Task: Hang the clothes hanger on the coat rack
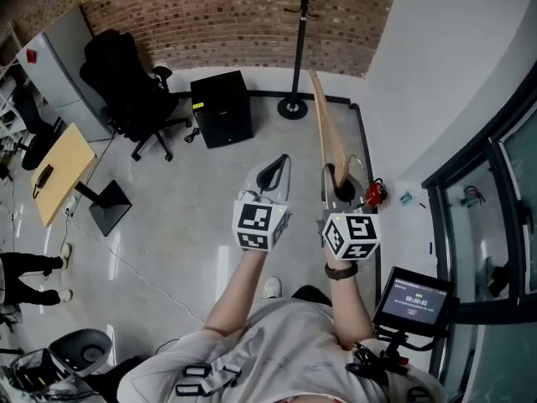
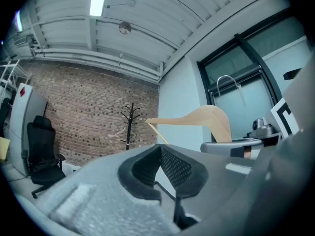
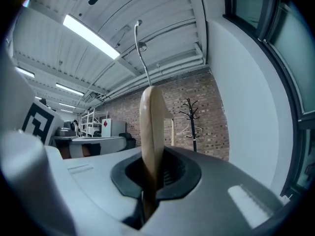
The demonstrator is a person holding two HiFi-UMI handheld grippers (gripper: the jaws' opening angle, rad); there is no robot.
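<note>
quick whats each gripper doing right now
left gripper: closed, nothing between its jaws
right gripper: closed on the pale wooden clothes hanger with a metal hook

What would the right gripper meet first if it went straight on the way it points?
Nothing near: the right gripper, shut on the hanger, faces open room. Far ahead stands the coat rack, slightly right of its line, then the brick wall; depth unclear.

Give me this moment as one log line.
right gripper: shut on hanger | left gripper: shut, empty | coat rack: ahead, hanger not yet hung
</note>
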